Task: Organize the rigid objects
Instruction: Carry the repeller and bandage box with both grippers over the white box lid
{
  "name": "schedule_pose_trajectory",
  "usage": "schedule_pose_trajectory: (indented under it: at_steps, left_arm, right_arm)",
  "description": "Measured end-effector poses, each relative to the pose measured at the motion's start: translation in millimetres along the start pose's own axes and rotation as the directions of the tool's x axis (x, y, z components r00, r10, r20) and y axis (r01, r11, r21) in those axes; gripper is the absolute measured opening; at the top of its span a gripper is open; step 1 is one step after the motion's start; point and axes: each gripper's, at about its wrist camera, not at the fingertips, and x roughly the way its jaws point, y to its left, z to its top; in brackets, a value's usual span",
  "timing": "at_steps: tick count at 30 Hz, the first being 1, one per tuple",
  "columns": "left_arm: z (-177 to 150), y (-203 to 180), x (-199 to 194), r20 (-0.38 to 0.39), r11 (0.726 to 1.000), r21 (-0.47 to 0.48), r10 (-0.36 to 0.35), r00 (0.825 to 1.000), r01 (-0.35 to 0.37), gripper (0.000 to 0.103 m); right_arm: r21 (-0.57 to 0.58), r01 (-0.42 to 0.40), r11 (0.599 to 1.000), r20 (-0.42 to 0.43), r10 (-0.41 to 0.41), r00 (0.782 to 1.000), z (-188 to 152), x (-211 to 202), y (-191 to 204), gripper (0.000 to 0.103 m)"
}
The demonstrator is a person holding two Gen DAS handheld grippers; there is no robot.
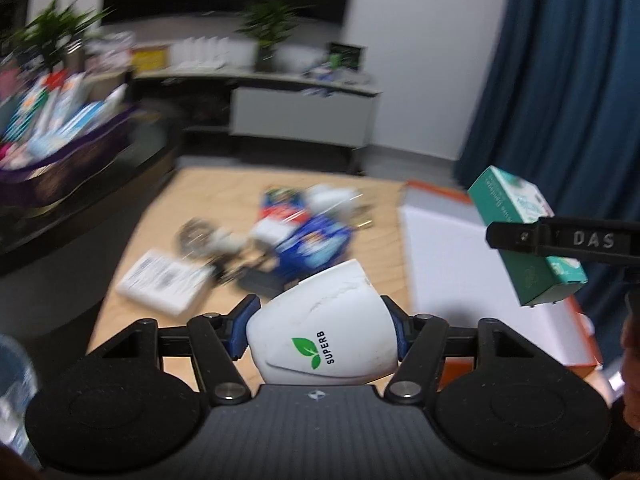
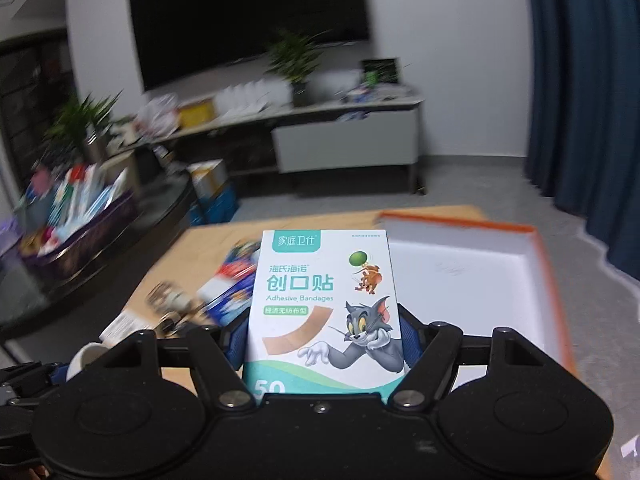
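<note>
My left gripper [image 1: 322, 326] is shut on a white cup [image 1: 320, 332] marked SUPERB, held above the wooden table [image 1: 224, 184]. My right gripper [image 2: 322, 340] is shut on a box of adhesive bandages [image 2: 320, 304], held upright above the table; the box also shows at the right of the left wrist view [image 1: 524, 240]. An open white box with orange sides [image 2: 480, 280] lies on the table's right part, just right of both grippers; it shows in the left wrist view too [image 1: 460, 264]. A blurred heap of small packets and items [image 1: 296, 232] lies mid-table.
A flat white packet [image 1: 164, 282] lies at the table's left. A dark round side table holds a purple basket of goods [image 2: 80, 216] on the left. A TV console [image 2: 344, 140] with plants stands behind. A blue curtain [image 2: 584, 100] hangs right.
</note>
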Motion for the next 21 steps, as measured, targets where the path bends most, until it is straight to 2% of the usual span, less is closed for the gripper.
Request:
schedule_pose_trajectory:
  at_steps: [8, 11, 14, 21]
  left_arm:
    - [35.1, -66.2, 37.4, -0.018, 0.99, 0.059, -0.129, 0.992, 0.129, 0.064]
    - [41.5, -86.7, 51.2, -0.021, 0.984, 0.098, -0.147, 0.989, 0.148, 0.064]
    - [44.5, -95.7, 61.2, -0.03, 0.981, 0.092, -0.17, 0.985, 0.172, 0.064]
    - [45.4, -110.8, 72.8, -0.061, 0.979, 0.103, -0.168, 0.984, 0.174, 0.064]
  right_arm:
    - [0.064, 0.121, 0.991, 0.029, -0.123, 0.992, 4.8, -22.6, -59.3, 0.084]
    - [0.087, 0.153, 0.984, 0.038, -0.157, 0.987, 4.2, -30.1, -75.3, 0.084]
    - [0.104, 0.184, 0.977, 0.029, -0.188, 0.982, -0.1, -32.1, -88.5, 0.084]
    - [0.12, 0.196, 0.973, 0.006, -0.198, 0.98, -2.3, -30.5, -106.2, 0.084]
